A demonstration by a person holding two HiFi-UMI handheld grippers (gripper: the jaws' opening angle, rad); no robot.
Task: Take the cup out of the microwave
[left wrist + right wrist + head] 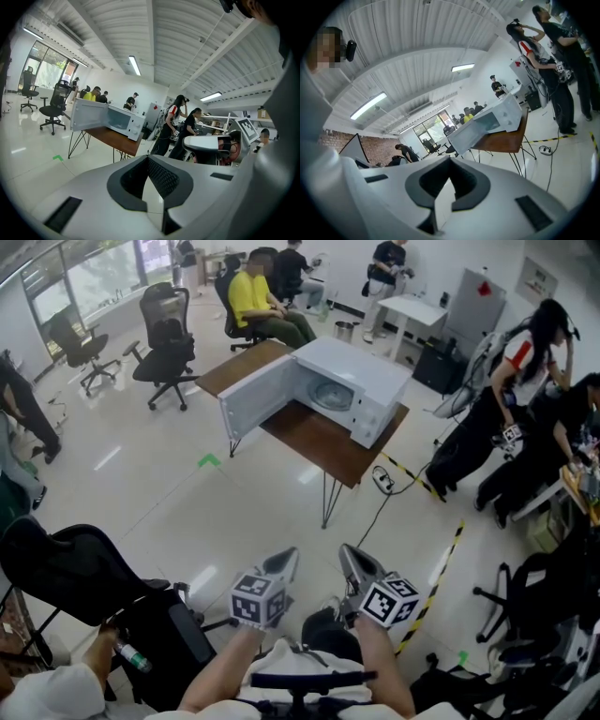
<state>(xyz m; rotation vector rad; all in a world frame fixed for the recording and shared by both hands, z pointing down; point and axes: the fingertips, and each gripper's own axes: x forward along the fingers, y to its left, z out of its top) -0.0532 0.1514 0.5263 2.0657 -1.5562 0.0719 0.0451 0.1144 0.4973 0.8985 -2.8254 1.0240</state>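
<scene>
A white microwave [361, 390] stands on a brown table [323, 442] some way ahead, its door [255, 397] swung wide open to the left. Inside I see only the glass turntable [330, 395]; no cup shows. Both grippers are held low in front of me, well short of the table. My left gripper [284, 562] is shut and empty, as is my right gripper [351, 559]. In the left gripper view the jaws [149, 160] meet, with the microwave [123, 120] far beyond. In the right gripper view the jaws [449, 163] also meet, and the microwave [499, 115] is off to the right.
A power strip [382, 478] with its cable lies on the floor by the table's right legs. Yellow-black tape [441, 573] runs along the floor on the right. Office chairs [167, 348] stand at the left, a black chair [80, 573] near me, and people stand at the right.
</scene>
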